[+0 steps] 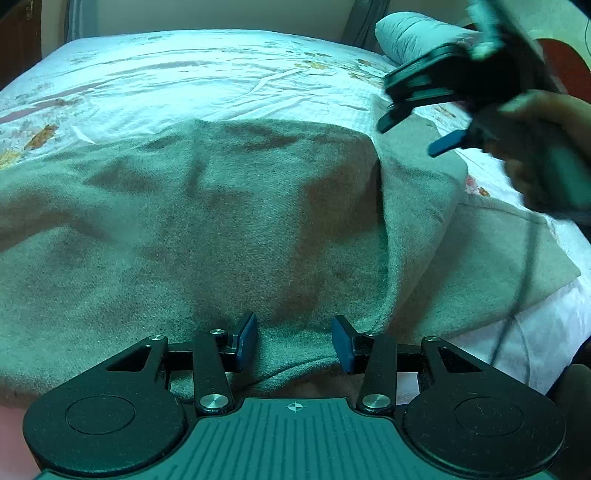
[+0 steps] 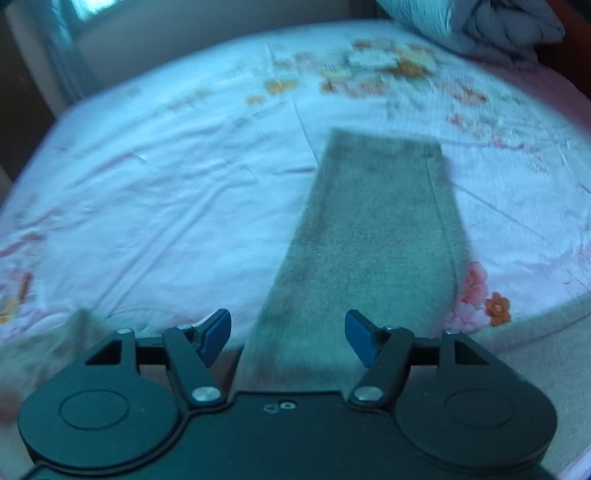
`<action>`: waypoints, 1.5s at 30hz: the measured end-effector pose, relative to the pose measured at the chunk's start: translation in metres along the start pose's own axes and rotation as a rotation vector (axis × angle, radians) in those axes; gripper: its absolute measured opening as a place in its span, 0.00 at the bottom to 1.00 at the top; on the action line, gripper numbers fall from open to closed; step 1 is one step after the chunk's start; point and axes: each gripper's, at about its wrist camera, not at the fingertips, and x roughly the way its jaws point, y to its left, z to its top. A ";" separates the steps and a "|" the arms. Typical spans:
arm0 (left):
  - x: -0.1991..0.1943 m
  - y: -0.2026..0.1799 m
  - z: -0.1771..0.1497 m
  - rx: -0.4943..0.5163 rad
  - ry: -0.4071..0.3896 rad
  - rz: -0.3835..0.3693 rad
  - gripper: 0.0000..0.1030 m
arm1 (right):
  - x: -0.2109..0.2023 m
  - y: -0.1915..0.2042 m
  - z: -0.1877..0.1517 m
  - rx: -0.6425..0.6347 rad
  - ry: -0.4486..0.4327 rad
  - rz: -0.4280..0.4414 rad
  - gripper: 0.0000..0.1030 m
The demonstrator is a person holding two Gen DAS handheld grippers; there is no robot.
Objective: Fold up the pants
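The grey pants (image 1: 221, 221) lie spread across the bed, with one layer folded over along a ridge at the right. My left gripper (image 1: 294, 341) sits low at the near edge of the cloth. Its blue pads (image 1: 247, 339) stand apart with flat fabric between them, not pinched. In the right wrist view one grey leg (image 2: 369, 221) runs straight away over the sheet. My right gripper (image 2: 288, 336) hovers open above its near end, nothing between the fingers. The left wrist view shows the right gripper (image 1: 421, 131) blurred at upper right, held by a hand (image 1: 535, 122).
A floral white and pink sheet (image 2: 147, 184) covers the bed. A pale pillow (image 1: 413, 33) and a bundled grey blanket (image 2: 509, 26) lie at the far right corner. A thin cable (image 1: 517, 295) hangs at the right. More grey cloth (image 2: 535, 350) lies at the near right.
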 end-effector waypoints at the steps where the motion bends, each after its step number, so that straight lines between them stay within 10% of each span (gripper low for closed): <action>1: 0.001 0.001 0.000 -0.002 -0.001 -0.003 0.44 | 0.009 0.003 0.005 -0.004 0.012 -0.031 0.59; 9: 0.002 0.002 -0.001 -0.004 -0.012 -0.026 0.46 | 0.059 0.029 0.011 -0.097 0.111 -0.232 0.55; 11: 0.001 0.004 -0.001 -0.009 -0.013 -0.034 0.46 | 0.054 0.027 0.006 -0.116 0.097 -0.207 0.07; 12: 0.002 0.004 -0.001 -0.009 -0.013 -0.035 0.46 | 0.050 0.023 0.007 -0.091 0.095 -0.194 0.00; 24: 0.002 0.003 0.000 0.000 -0.012 -0.035 0.47 | -0.091 -0.090 -0.063 0.228 -0.224 0.008 0.00; 31: 0.003 -0.002 0.001 0.036 0.002 -0.016 0.47 | -0.094 -0.156 -0.148 0.459 -0.204 0.045 0.00; 45: -0.005 -0.005 0.010 0.030 0.017 -0.003 0.48 | -0.081 -0.181 -0.190 0.549 -0.188 0.073 0.00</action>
